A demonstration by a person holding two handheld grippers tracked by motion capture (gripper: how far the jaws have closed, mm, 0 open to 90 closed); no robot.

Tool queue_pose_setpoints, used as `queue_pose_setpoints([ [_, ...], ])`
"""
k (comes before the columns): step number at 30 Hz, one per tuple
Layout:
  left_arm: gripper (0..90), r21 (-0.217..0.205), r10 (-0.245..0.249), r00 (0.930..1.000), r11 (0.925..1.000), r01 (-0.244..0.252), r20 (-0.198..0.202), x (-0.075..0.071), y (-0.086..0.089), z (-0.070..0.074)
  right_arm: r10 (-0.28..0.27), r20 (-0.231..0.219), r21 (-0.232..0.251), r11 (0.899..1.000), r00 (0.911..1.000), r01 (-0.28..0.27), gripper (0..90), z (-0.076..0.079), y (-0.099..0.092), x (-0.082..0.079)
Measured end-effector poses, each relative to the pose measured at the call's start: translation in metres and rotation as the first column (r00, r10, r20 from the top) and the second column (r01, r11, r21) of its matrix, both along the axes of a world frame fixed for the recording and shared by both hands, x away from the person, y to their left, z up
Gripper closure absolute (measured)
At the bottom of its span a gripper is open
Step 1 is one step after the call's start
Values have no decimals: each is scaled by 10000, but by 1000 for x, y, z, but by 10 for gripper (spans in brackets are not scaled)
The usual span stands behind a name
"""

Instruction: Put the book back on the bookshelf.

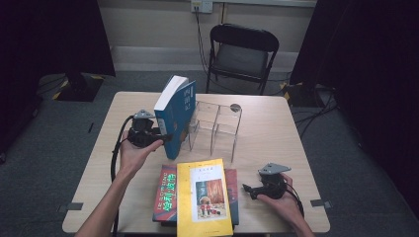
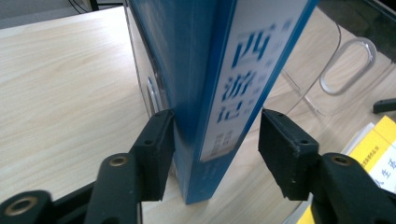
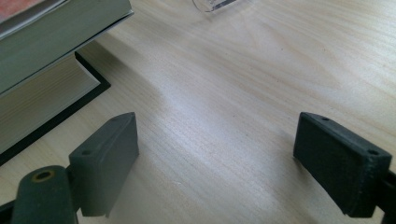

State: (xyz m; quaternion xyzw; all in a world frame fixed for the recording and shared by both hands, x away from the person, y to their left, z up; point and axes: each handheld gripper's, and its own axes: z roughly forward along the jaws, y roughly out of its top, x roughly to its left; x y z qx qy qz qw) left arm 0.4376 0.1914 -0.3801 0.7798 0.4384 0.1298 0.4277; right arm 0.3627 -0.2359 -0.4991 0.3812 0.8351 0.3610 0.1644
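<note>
One blue book [image 1: 174,116] stands tilted on the table [image 1: 276,133], its lower corner on the wood and its upper part leaning toward the clear acrylic rack [image 1: 216,126] just beside it. Left gripper [image 2: 215,140] straddles the book's spine near the bottom: one jaw lies against the cover, while the other stands a little off the spine, so the jaws are partly open and no firm clamp can be confirmed. Right gripper [image 3: 215,158] rests on the table at the person's right, jaws wide apart with nothing between them, near the two books stacked flat, a yellow book [image 1: 203,197] over a red book [image 1: 165,192]. Likely risks: with a grip this loose and low on a tall, leaning volume, the book could pivot on its corner and topple; pressed sideways, it could push the light rack across the wood or miss the slot. Whether the book already touches a rack divider cannot be told
</note>
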Motion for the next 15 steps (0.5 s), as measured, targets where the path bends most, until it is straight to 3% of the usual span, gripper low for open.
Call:
queue_pose_setpoints([
  [5, 507, -362, -65, 10000, 9993, 64, -36, -5, 1, -3, -5, 2, 6, 10000, 10000, 5, 136, 0, 0, 0],
  [9, 541, -286, -178, 9998, 9994, 178, 14, -9, 0, -5, -11, 0, 8, 10000, 10000, 11, 136, 0, 0, 0],
  [15, 508, -208, -186, 9998, 9996, 186, 20, -11, -3, -8, -13, 3, 8, 10000, 10000, 13, 136, 0, 0, 0],
])
